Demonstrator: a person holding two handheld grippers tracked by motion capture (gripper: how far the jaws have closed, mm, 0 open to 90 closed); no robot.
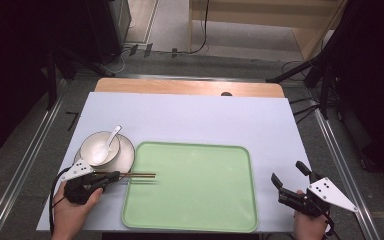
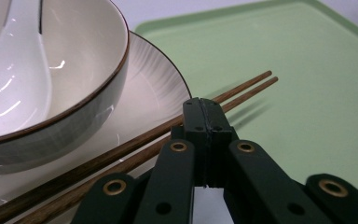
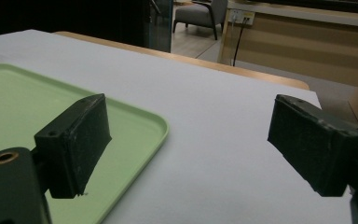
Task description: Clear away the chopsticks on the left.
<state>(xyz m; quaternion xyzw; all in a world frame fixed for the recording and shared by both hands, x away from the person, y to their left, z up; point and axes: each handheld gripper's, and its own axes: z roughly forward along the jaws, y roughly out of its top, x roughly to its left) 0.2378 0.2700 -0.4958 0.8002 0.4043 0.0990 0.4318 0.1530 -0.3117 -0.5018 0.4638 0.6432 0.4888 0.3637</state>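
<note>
- Left gripper point(image 1: 111, 178): its fingers point(image 2: 200, 122) were pressed together, and the pair of wooden chopsticks point(image 2: 121, 154) ran just beside and under them. Whether the sticks were actually clamped could not be told.
- Chopsticks point(image 1: 139, 175): the tips reached past the fingers over the near-left rim of the green tray point(image 1: 195, 220); the butt ends lay back across the saucer point(image 2: 156, 86).
- Bowl point(image 1: 100, 148) with white ceramic spoon point(image 1: 111, 137): stood on the saucer, just beyond the left fingers.
- Right gripper point(image 1: 291, 179): fingers point(image 3: 77, 140) wide apart, empty, above the bare tabletop point(image 3: 223, 140) beside the tray's right edge.
- Handling, as judged: the chopsticks look light, stiff, smooth, and apt to roll or splay; hold both together near mid-length. Bowl and spoon look fragile.
</note>
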